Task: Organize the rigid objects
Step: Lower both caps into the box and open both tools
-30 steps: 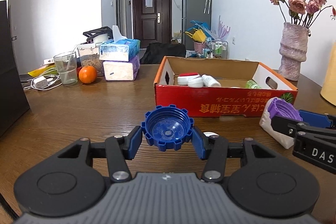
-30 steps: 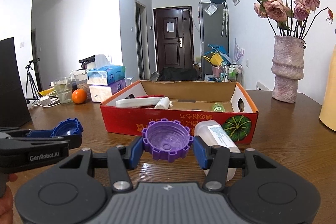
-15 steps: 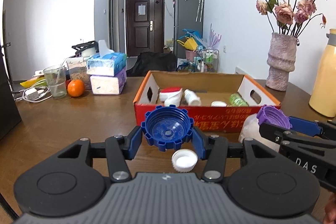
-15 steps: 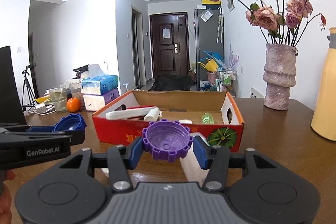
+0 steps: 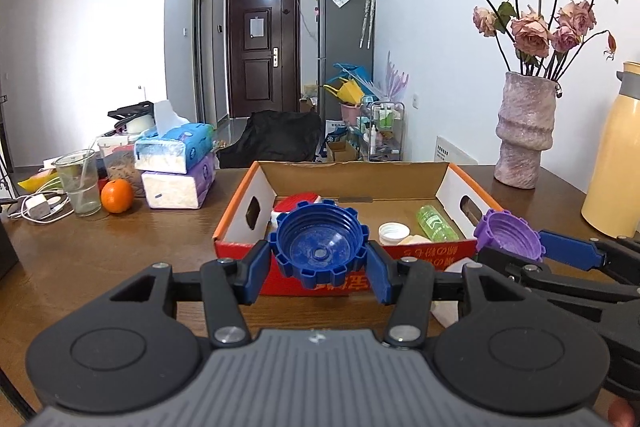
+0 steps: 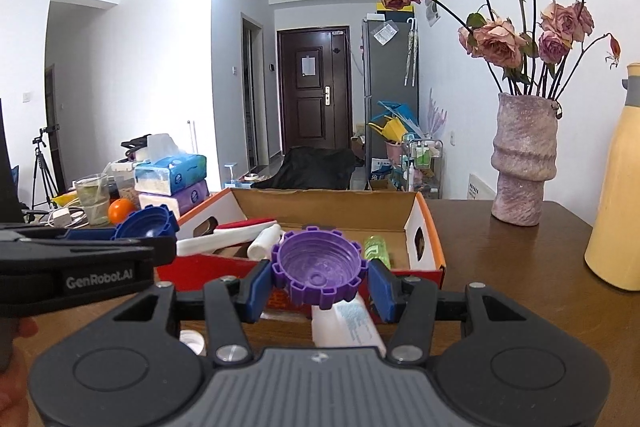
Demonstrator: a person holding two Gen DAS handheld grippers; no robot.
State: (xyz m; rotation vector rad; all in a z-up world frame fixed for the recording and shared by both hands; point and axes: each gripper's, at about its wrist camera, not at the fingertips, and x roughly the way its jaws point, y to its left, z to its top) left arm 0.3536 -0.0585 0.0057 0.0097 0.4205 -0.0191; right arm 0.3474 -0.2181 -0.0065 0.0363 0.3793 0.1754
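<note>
Two grippers were raised side by side before the cardboard box (image 5: 352,169), each clenched on a notched cap held hollow side up. The left gripper (image 5: 319,265) pinched the blue cap (image 5: 319,253) between its blue pads, in front of the box's red front wall; the right gripper (image 6: 319,281) pinched the purple cap (image 6: 319,269) the same way — seen from the left camera, that cap sat near the box's right front corner. Inside the box lay a green bottle (image 5: 435,223), a small white lid (image 5: 394,231), a white bottle (image 6: 264,242) and a red-and-white item (image 5: 298,203). On the wooden table (image 5: 120,247), just below the right gripper, a white labelled bottle (image 6: 348,323) lay outside the box, and another white lid (image 6: 192,339) rested near it. Well off to the left stood a glass (image 5: 79,182), an orange (image 5: 116,195) and stacked tissue packs (image 5: 176,167); on the right — a vase (image 5: 525,131) of dried roses.
</note>
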